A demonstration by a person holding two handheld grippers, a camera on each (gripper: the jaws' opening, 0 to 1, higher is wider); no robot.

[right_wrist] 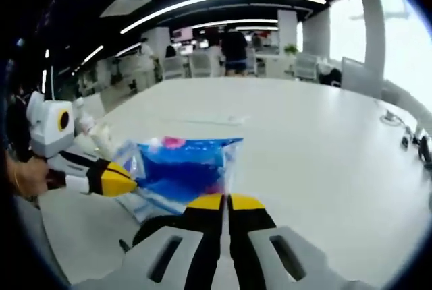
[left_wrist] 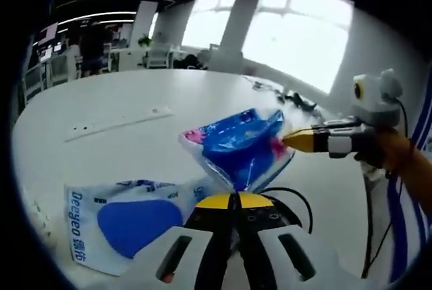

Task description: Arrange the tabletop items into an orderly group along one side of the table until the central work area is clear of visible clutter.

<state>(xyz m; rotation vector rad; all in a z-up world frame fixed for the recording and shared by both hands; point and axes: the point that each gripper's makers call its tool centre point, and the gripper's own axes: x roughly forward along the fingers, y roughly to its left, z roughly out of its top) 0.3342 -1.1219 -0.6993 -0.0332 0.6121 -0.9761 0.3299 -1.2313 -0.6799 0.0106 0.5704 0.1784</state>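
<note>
A blue plastic bag (left_wrist: 239,145) with pink print is held up over the white table (left_wrist: 135,94), stretched between both grippers. My left gripper (left_wrist: 235,195) is shut on the bag's lower corner. The right gripper (left_wrist: 291,140) comes in from the right, its yellow tips pinched on the bag's other corner. In the right gripper view the same bag (right_wrist: 179,168) hangs in front of my right gripper (right_wrist: 225,199), which is shut on its edge, and the left gripper (right_wrist: 128,185) grips it from the left. A white "Deeyeo" packet (left_wrist: 125,226) with a blue oval lies flat under the bag.
A long white strip (left_wrist: 118,123) lies on the table further out. Dark cables (left_wrist: 291,99) sit near the far edge, also seen as cables (right_wrist: 413,136) at the right. Something white and crumpled (right_wrist: 94,136) rests at the left. Chairs and people stand beyond the table.
</note>
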